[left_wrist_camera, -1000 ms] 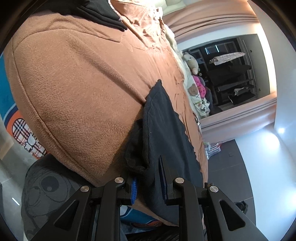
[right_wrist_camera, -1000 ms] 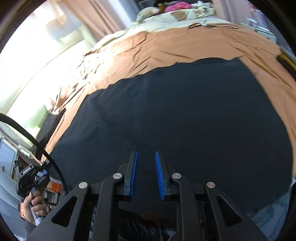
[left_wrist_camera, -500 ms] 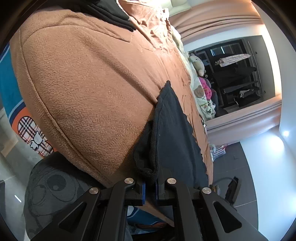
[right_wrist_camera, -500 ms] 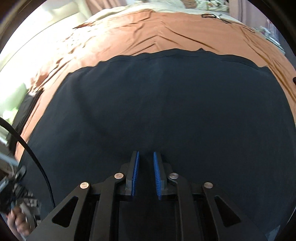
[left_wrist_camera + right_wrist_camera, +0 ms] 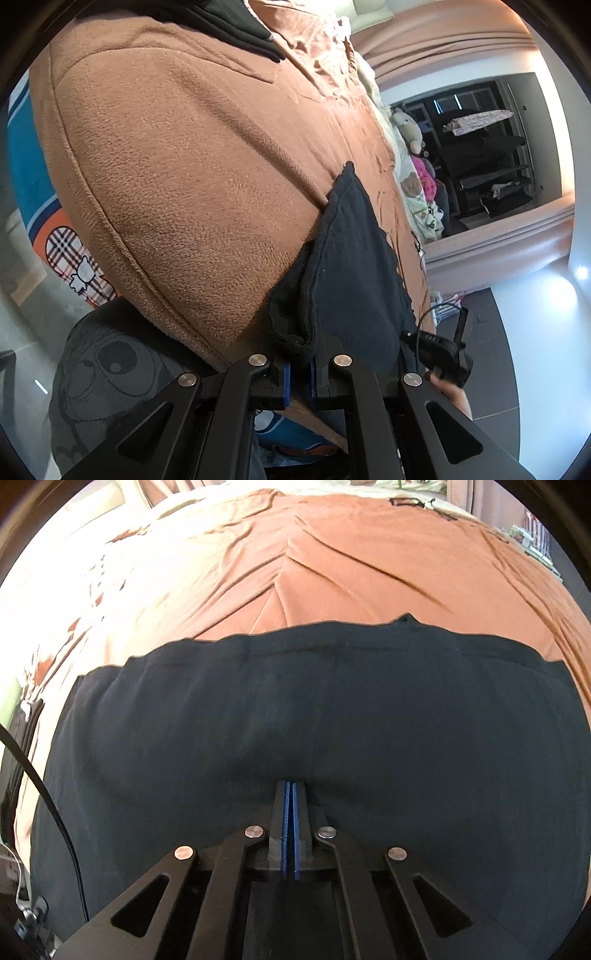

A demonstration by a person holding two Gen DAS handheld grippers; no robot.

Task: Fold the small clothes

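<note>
Writing: we read none.
Left gripper [image 5: 299, 373]: jaws pinch the black garment [image 5: 354, 266].
Right gripper [image 5: 290, 827]: jaws closed, holding nothing we can see.
Around: brown blanket [image 5: 184, 166], stuffed toys [image 5: 408, 125].

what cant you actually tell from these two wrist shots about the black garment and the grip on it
- What kind of piece the black garment is: right wrist view cuts it off at the lower edges.
- Whether the right gripper pinches cloth: its jaws have just closed and stand shut against dark fabric, no fold visible between them.
- How much hem the left gripper holds: its own jaws cover it.
- The garment's far side in the left wrist view: seen edge-on over the brown blanket.
</note>
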